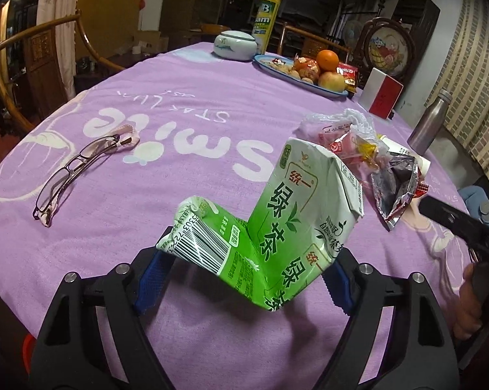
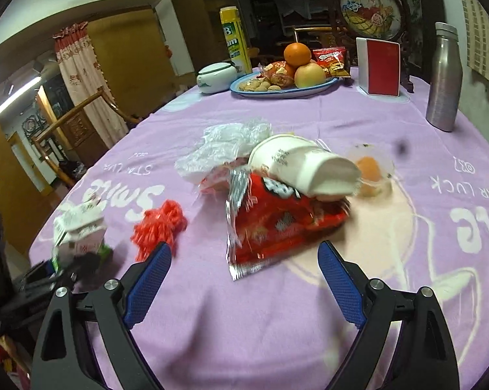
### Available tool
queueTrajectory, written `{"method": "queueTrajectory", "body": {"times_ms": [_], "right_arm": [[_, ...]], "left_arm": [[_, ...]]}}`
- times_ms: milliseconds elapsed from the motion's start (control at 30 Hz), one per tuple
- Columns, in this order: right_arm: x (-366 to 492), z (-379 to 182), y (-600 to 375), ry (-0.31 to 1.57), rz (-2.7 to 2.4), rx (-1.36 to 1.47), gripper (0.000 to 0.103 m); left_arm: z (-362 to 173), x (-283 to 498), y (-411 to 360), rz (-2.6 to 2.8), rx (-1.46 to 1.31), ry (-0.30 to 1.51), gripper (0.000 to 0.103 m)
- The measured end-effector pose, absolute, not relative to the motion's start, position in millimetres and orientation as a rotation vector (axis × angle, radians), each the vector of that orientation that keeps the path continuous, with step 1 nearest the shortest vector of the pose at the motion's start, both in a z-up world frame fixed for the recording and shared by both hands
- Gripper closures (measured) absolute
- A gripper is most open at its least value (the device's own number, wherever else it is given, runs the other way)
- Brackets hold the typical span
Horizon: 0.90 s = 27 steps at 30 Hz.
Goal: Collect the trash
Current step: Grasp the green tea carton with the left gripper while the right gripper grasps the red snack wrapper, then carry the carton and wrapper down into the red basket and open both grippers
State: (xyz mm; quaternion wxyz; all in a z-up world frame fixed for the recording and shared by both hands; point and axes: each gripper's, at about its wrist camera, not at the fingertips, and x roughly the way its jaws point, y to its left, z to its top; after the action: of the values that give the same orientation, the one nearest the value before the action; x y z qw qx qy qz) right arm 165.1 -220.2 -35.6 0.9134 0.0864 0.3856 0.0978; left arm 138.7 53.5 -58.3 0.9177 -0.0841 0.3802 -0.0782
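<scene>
The left gripper (image 1: 246, 279) clamps a bent green tea carton (image 1: 270, 227) between its blue pads, one pad on the barcode end and the other on the folded corner, so the carton is held above the purple tablecloth (image 1: 179, 175); the right gripper (image 2: 244, 279) stands wide with nothing between its pads, its fingertips just short of a red snack bag (image 2: 276, 224) that lies flat on the cloth; a white paper cup (image 2: 306, 169) lies on its side over the far end of that bag, touching it; a crumpled clear plastic bag (image 2: 225, 146) sits just behind and left of the cup, and a small clear cup with something orange in it (image 2: 371, 170) lies to the cup's right; a red tangle of netting (image 2: 160, 227) rests left of the snack bag, apart from it; a pair of glasses (image 1: 78, 175) lies folded on the cloth, well left of the carton; farther back stand a blue plate of fruit and snacks (image 2: 286, 89), a white lidded jar (image 2: 216, 78), a yellow spray can (image 2: 234, 42), a red and white box (image 2: 379, 66) and a steel bottle (image 2: 444, 78).
</scene>
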Motion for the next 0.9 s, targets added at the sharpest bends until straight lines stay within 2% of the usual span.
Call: {"method": "queueTrajectory", "body": {"times_ms": [67, 100, 133, 167, 200, 233, 500, 900], "right_arm": [[176.7, -38.9, -215.5, 0.815, 0.176, 0.169, 0.031], [182.8, -42.0, -214.9, 0.828, 0.159, 0.169, 0.034], [186.3, -44.9, -215.5, 0.837, 0.146, 0.169, 0.045], [189.4, -47.7, -216.7, 0.847, 0.132, 0.171, 0.065], [190.5, -49.8, -218.9, 0.854, 0.128, 0.177, 0.079], [190.8, -50.9, -222.8, 0.860, 0.143, 0.204, 0.098], [137.1, -11.6, -235.9, 0.686, 0.213, 0.230, 0.099], [88.1, 1.6, -255.0, 0.617, 0.241, 0.259, 0.099]], "left_arm": [[-59.3, 140.0, 55.0, -0.159, -0.174, 0.786, 0.024], [-59.4, 140.3, 55.9, -0.158, -0.174, 0.786, 0.024], [-59.3, 140.5, 56.8, -0.154, -0.171, 0.785, 0.024], [-59.2, 140.1, 57.9, -0.152, -0.170, 0.784, 0.024], [-59.0, 139.8, 58.6, -0.149, -0.168, 0.782, 0.024], [-58.2, 138.9, 59.4, -0.146, -0.166, 0.780, 0.024], [-47.6, 129.4, 58.3, -0.155, -0.168, 0.755, 0.024], [-15.2, 97.0, 33.0, -0.176, -0.115, 0.687, 0.024]]}}
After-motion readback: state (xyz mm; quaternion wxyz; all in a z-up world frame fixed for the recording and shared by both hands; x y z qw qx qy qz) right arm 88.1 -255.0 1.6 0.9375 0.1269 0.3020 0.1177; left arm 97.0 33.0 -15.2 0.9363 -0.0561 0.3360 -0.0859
